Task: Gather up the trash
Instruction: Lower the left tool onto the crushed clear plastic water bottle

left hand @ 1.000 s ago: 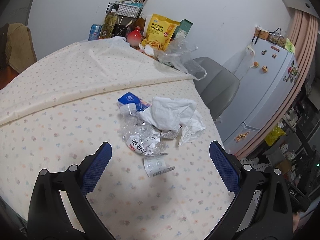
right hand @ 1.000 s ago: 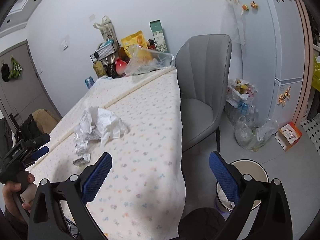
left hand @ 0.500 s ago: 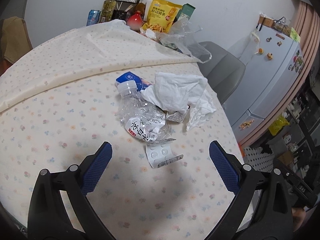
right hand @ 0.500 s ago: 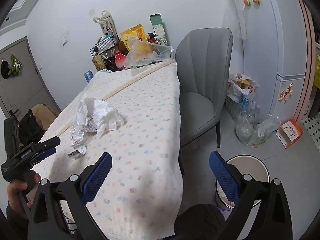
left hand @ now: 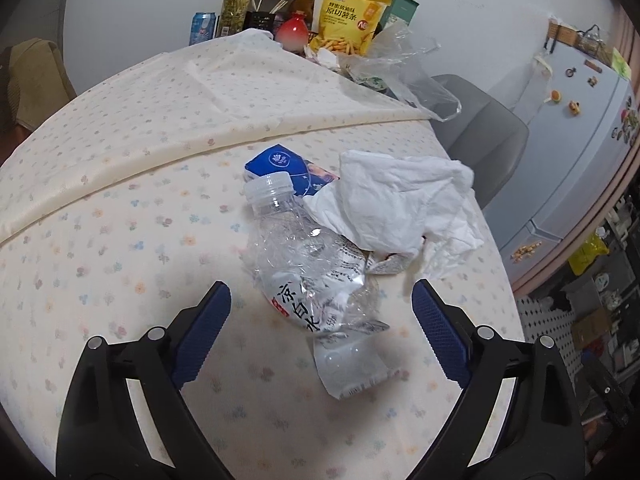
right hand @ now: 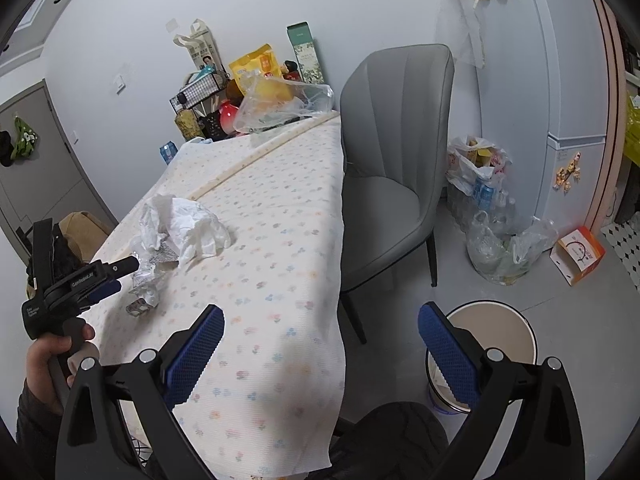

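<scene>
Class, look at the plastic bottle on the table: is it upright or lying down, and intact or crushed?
Lying down and crushed: the plastic bottle rests on its side, cap on, walls crumpled.

A crushed clear plastic bottle (left hand: pixel 316 276) lies on the table; its torn label shows large Chinese characters, among them 凉白, above a red mark. At the far end a yellow snack bag (left hand: pixel 352 20) reads 原切薯条 with smaller Chinese print above and a small "N" badge. The blue carton (left hand: pixel 284 170) carries a white logo, too small to read.
</scene>
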